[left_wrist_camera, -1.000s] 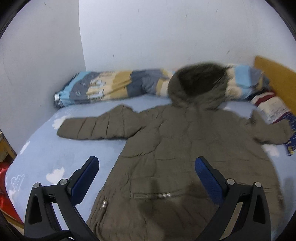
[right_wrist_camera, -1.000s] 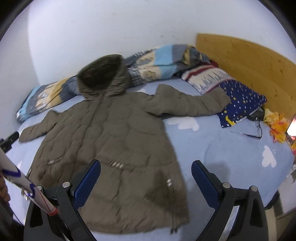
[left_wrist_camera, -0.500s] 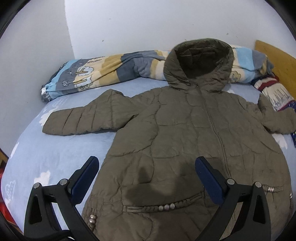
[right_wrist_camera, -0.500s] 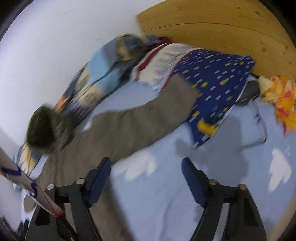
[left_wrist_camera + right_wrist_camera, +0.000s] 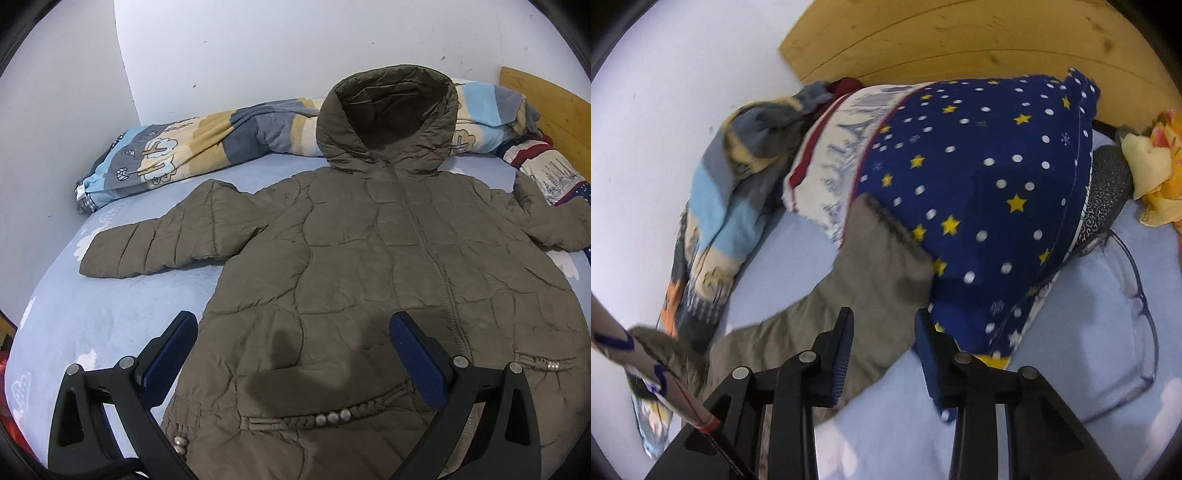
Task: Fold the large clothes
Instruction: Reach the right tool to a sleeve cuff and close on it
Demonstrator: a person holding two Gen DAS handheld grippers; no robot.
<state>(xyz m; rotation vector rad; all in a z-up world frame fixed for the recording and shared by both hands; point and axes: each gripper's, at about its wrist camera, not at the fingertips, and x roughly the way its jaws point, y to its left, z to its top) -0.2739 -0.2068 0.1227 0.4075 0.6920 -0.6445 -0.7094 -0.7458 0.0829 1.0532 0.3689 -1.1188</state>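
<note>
Left wrist view: the olive hooded coat (image 5: 388, 266) lies spread flat, front up, on the blue bed (image 5: 92, 314), its hood against the striped duvet (image 5: 207, 147) by the wall, and the left claw (image 5: 291, 347) hangs wide open and empty above the coat's lower front. In the right wrist view the right claw (image 5: 882, 343) stands narrowed but not closed, gripping nothing, over the coat's sleeve (image 5: 871, 280), whose cuff lies against the star-patterned pillow (image 5: 979, 184).

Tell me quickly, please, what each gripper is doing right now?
Left gripper: open, holding nothing, above the olive hooded jacket.
Right gripper: partly open around the jacket sleeve, not yet clamped.
</note>
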